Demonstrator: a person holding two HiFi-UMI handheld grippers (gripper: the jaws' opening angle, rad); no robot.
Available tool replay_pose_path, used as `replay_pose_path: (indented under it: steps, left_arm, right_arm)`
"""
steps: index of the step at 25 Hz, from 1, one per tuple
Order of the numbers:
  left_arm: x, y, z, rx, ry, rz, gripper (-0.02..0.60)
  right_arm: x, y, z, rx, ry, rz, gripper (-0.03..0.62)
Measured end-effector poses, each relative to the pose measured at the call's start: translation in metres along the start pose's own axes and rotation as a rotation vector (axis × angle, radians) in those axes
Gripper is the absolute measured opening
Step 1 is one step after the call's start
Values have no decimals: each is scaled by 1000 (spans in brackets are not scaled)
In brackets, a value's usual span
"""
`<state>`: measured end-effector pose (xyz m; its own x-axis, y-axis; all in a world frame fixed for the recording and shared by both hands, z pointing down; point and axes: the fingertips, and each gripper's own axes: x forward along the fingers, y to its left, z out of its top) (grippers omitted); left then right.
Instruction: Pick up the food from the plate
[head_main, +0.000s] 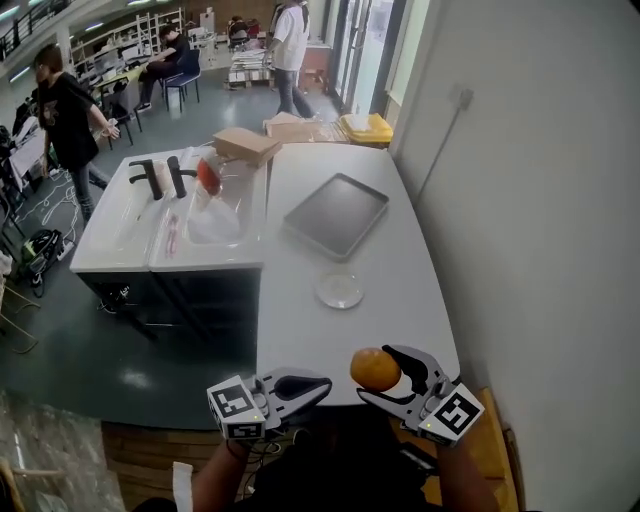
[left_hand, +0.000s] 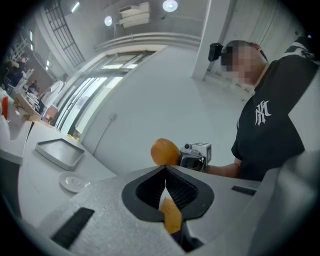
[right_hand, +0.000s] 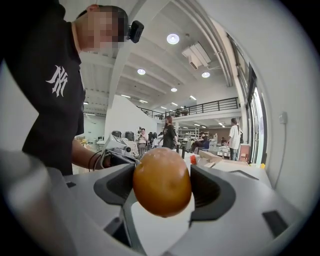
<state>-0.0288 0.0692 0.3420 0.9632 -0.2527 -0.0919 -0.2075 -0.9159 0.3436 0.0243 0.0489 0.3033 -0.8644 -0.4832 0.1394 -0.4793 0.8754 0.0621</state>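
Pick-up looks done: the right hand-held gripper (head_main: 377, 373) grasps the round orange food (head_main: 374, 367), the plate (head_main: 340, 291) at twelve o'clock lies bare, and the left hand-held gripper (head_main: 322, 384) is clenched empty.

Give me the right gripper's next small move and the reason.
Probably keep the right gripper shut and carry the round orange food forward, perhaps toward the grey tray: the food is already clamped between its jaws, and the small plate lies bare.
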Motion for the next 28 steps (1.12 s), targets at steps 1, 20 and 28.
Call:
replay_pose_path:
  steps: [1,20,28]
  left_arm:
    - [1,1,-4,5,7,-8,6]
    - [43,13,-5,-24,62,79,6]
    - [86,-12,-21,-1,112,117,6]
  right_arm:
    - [-3,2,-1,11,6,-6,344]
    - [-37,-37,-33,178,-66,48,344]
    - [-85,-45,-54,219,-93,80,344]
